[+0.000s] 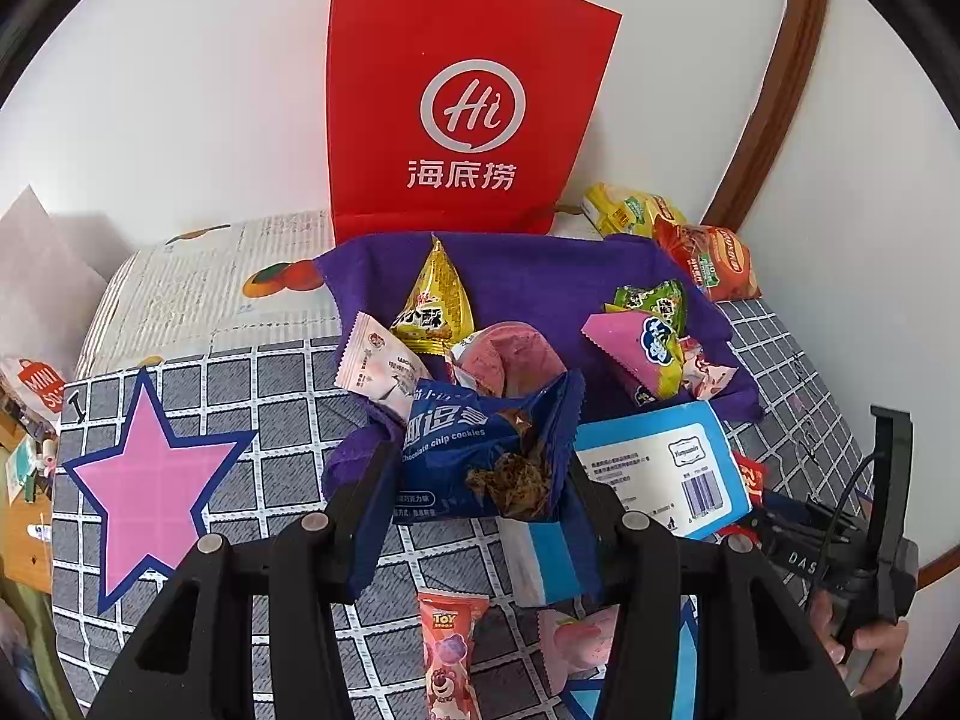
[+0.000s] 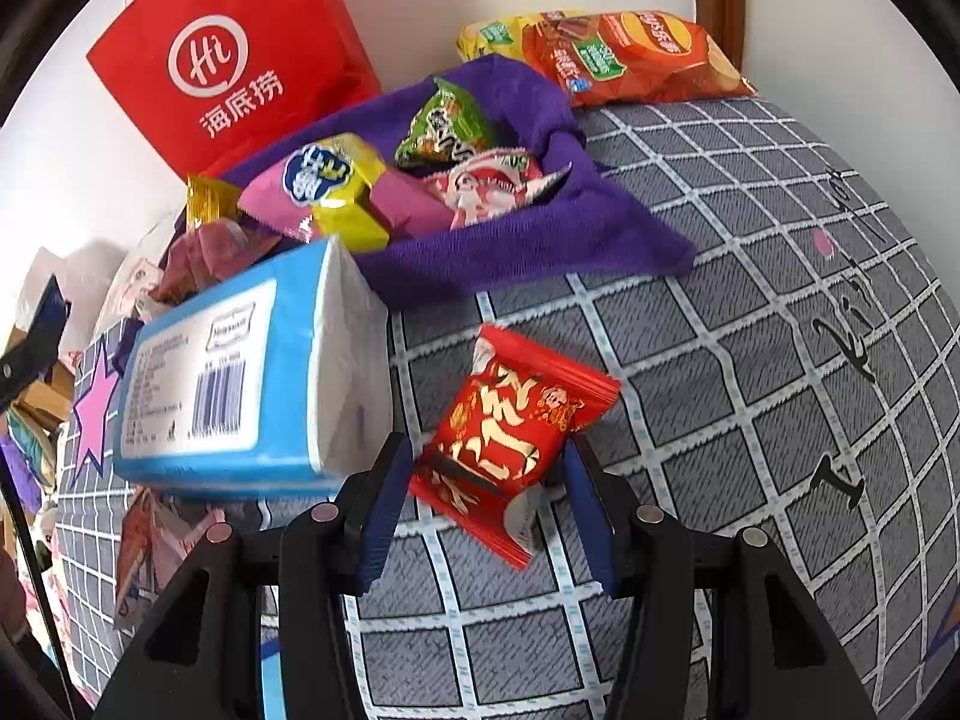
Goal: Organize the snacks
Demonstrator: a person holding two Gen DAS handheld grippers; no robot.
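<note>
At the left of the left wrist view, a pink star marks the grey checked bedsheet (image 1: 252, 378). Mid-frame, the left hand-held gripper (image 1: 480, 480) has its fingers pressed on a blue chocolate-chip cookie packet (image 1: 480, 456) and a fold of the purple cloth (image 1: 528, 276), where more snacks lie below the red paper bag (image 1: 462, 102). Right of it sits a blue tissue pack (image 1: 660, 468). In the right wrist view's lower centre, the right hand-held gripper (image 2: 486, 504) is part-open astride a red snack packet (image 2: 510, 438) lying on the sheet; contact is unclear.
</note>
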